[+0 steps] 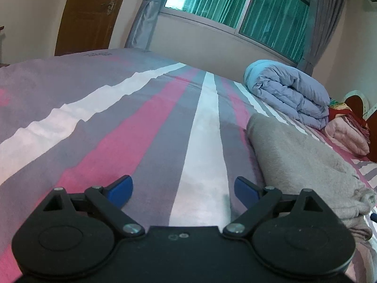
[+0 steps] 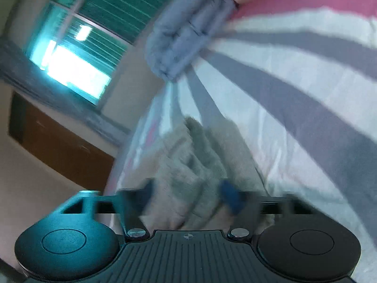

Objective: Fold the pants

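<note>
Grey fleece pants lie in a thick bundle on the striped bed, off to the right side in the left wrist view, apparently already doubled over with stacked edges showing near the lower right. The left tool hovers low over bare sheet just beside them, its blue pads spread wide with nothing between; judging by that, it is parked clear so the other hand can work. Farther back a rolled blue quilt and a pink folded blanket sit near the window, well apart from the pants.

From the right wrist the picture is tilted and smeared by motion. The pants fill the gap of the right tool, whose blue pads stand on either side of the fleece. Whether they pinch the cloth or merely straddle it I cannot tell through the blur.
</note>
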Tool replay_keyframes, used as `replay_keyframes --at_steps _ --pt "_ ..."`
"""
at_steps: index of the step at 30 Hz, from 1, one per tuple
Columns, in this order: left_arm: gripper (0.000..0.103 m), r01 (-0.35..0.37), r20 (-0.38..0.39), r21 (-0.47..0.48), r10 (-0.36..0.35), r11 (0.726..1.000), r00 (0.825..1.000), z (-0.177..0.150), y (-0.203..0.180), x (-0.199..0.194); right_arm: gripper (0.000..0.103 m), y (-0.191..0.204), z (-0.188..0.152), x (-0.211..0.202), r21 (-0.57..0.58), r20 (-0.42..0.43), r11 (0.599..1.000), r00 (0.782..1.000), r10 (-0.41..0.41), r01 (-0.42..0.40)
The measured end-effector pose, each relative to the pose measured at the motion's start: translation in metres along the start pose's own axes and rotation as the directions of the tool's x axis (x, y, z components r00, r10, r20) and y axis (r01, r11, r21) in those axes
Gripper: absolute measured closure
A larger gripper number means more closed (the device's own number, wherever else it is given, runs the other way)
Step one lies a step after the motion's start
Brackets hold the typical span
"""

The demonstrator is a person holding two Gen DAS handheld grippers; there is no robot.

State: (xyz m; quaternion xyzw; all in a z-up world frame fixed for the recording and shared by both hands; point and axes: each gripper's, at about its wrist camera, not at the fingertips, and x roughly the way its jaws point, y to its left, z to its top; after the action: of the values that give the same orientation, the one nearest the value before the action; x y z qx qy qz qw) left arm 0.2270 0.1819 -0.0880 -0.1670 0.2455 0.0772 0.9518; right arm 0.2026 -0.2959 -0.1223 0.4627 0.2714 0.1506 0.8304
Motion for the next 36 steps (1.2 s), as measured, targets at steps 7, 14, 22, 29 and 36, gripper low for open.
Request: replay_keyframes --at_steps 7,14,22,29,36 --pt "0.015 -0.014 -0.015 0.036 0.014 0.999 1.0 -0.002 -0.006 0.001 0.029 -0.013 0.007 0.039 0.051 -0.118 0.998 0.993 -0.027 0.033" --pt "0.014 -0.018 -0.022 0.039 0.019 0.999 1.0 -0.002 -0.006 0.003 0.072 0.014 0.017 0.004 0.022 0.045 0.996 0.995 0.084 -0.085" --pt "0.014 -0.026 -0.025 0.062 0.028 0.998 0.999 -0.004 -0.01 0.003 0.069 -0.031 0.007 0.02 0.087 -0.056 0.996 0.998 -0.017 0.022" --pt "0.013 -0.036 -0.028 0.073 0.039 0.997 0.999 -0.004 -0.013 0.002 0.067 -0.033 0.006 0.039 0.059 -0.115 0.997 0.992 -0.045 0.052" --pt "0.013 -0.042 -0.019 0.1 0.044 0.994 0.999 -0.006 -0.019 -0.004 0.051 -0.014 -0.003 -0.003 -0.041 -0.036 0.998 0.999 -0.041 0.04"
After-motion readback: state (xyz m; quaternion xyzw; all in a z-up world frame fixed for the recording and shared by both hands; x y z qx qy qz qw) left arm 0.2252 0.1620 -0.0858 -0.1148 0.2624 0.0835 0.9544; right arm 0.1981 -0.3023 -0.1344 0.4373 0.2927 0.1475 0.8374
